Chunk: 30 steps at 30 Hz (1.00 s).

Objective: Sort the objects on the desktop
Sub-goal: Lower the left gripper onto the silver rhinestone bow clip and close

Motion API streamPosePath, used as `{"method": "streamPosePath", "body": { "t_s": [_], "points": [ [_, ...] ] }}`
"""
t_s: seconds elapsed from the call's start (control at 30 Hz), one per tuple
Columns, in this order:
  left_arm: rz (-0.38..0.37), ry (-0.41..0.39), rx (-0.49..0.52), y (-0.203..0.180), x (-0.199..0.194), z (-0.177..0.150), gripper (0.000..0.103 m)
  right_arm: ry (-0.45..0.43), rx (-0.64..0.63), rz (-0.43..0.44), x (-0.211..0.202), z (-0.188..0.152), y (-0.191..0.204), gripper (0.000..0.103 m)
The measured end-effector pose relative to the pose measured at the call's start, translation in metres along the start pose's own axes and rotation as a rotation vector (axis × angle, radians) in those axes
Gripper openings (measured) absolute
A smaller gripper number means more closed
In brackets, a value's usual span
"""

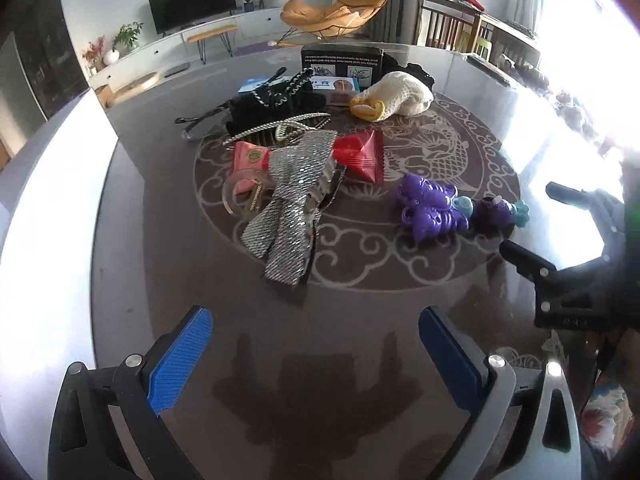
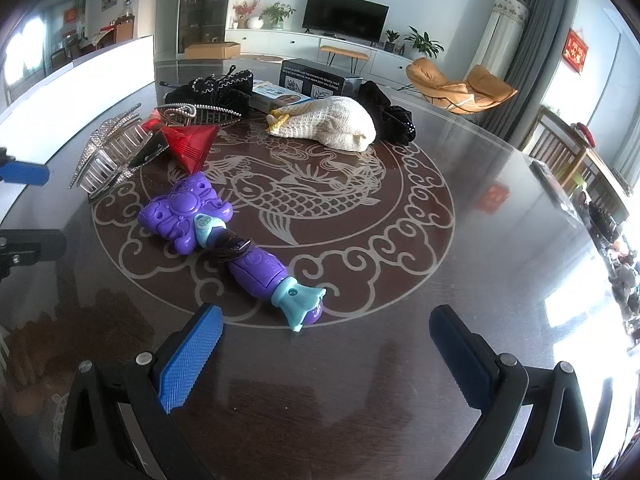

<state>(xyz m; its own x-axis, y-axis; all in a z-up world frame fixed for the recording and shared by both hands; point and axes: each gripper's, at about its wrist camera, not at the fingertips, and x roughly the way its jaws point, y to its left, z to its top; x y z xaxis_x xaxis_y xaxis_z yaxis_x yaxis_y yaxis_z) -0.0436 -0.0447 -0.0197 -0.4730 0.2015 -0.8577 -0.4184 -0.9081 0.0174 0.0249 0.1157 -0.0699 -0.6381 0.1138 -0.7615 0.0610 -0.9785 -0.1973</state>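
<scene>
Desktop objects lie in a loose pile across the middle of the round surface [image 2: 500, 240], a dark glossy top with a pale fish pattern, and none is yet in a claw.

Largest is the black box [image 2: 316, 77] at the far side: stiff and probably light, best taken across its narrow width. Next comes the cream knitted pouch [image 2: 336, 128], soft and limp, so it should be pinched at a bunched fold. Behind it sits a black scrunchie [image 2: 386, 110], also soft.

A silver sequin bow clip [image 1: 294, 204] lies nearer the left side, floppy in its ribbon but rigid at the clear comb beneath, which looks the safer hold. The purple toy wand [image 2: 224, 240] is hard, smooth plastic, likely slippery; its narrow shaft suits a grip better than the wide butterfly head. The red packet [image 1: 362, 156] and the pink packet [image 1: 250, 156] look light and crinkly, to be nipped at an edge.

The left claw [image 1: 316, 354] hovers wide open and empty over bare surface. The right claw [image 2: 326, 356] is equally wide open and empty, just short of the wand's teal tail.
</scene>
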Motion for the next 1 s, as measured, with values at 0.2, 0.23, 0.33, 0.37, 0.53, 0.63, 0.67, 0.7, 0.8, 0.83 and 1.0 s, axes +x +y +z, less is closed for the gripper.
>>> {"method": "streamPosePath", "body": {
  "t_s": [0.2, 0.23, 0.33, 0.37, 0.53, 0.63, 0.67, 0.7, 0.8, 0.83, 1.0],
  "points": [
    [0.028, -0.014, -0.031, 0.012, -0.011, 0.007, 0.103, -0.001, -0.001, -0.002, 0.000, 0.000, 0.000, 0.103],
    [0.023, -0.018, -0.054, 0.016, -0.013, 0.009, 0.103, 0.000, -0.001, -0.002, 0.000, 0.000, 0.000, 0.103],
    [-0.010, -0.023, -0.106, 0.025, -0.018, 0.018, 0.103, -0.001, -0.001, -0.002, 0.000, 0.000, 0.000, 0.103],
    [-0.016, -0.024, -0.112, 0.027, -0.020, 0.022, 0.103, -0.001, -0.001, -0.002, 0.000, 0.000, 0.000, 0.103],
    [-0.034, 0.026, -0.016, 0.022, -0.014, 0.033, 0.103, 0.000, -0.001, -0.001, 0.000, 0.000, 0.000, 0.103],
    [-0.014, 0.039, 0.080, 0.012, -0.008, 0.033, 0.103, -0.001, -0.001, -0.002, 0.000, 0.000, 0.000, 0.103],
    [-0.006, 0.040, 0.097, 0.010, -0.006, 0.033, 0.103, -0.001, -0.002, -0.002, 0.000, 0.000, 0.000, 0.103],
    [0.006, 0.041, 0.109, 0.008, -0.004, 0.035, 0.103, -0.001, -0.002, -0.002, 0.000, 0.000, 0.000, 0.103],
    [-0.002, 0.054, 0.083, 0.011, 0.010, 0.047, 0.103, 0.000, 0.000, 0.000, 0.000, 0.000, 0.000, 0.103],
    [-0.018, 0.064, 0.070, 0.012, 0.015, 0.049, 0.103, 0.001, 0.001, 0.002, 0.000, 0.000, -0.001, 0.103],
    [-0.028, 0.135, 0.058, 0.009, 0.053, 0.056, 0.103, -0.001, -0.001, -0.002, 0.001, 0.000, -0.001, 0.103]
  ]
}}
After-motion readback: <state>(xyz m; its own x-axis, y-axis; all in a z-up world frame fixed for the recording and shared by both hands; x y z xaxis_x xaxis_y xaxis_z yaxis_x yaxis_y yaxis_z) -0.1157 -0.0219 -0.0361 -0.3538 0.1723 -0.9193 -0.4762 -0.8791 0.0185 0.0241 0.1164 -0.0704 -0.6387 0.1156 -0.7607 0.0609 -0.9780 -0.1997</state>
